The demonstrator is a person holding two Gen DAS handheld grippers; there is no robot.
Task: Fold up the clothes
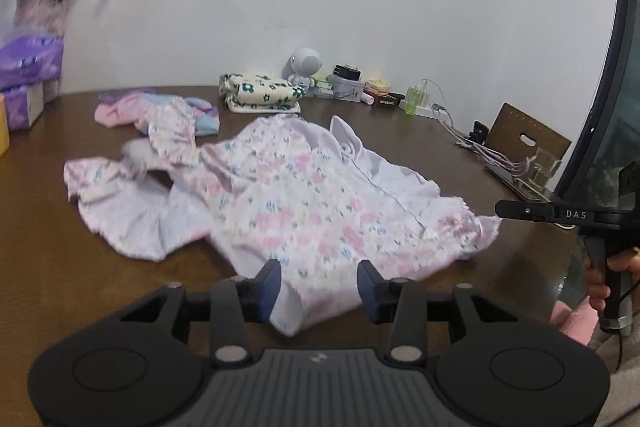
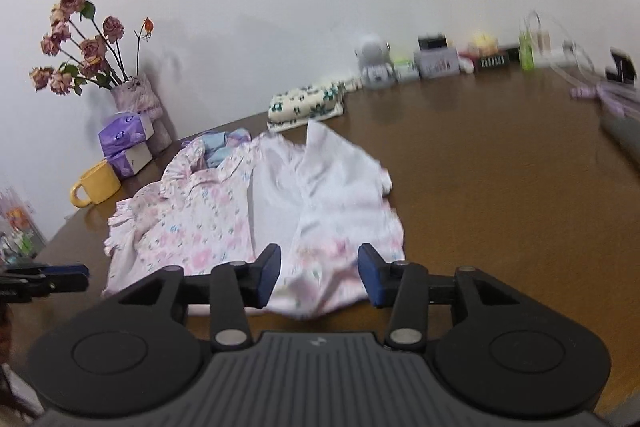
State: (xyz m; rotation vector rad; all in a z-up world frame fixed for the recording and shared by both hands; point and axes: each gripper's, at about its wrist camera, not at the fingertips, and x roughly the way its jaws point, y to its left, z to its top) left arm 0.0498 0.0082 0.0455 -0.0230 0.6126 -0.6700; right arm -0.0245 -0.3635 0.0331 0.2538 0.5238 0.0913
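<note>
Floral dress [image 1: 304,203] lies spread on the brown table [image 1: 460,155], its hem nearest both grippers. Left gripper [image 1: 319,285] and right gripper [image 2: 319,275] hover over that hem, jaws wide, gripping nothing.

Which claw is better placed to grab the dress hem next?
Probably left: the left claw is open with the dress hem between its fingers. The right claw looks similar, but its view is blurred.
</note>
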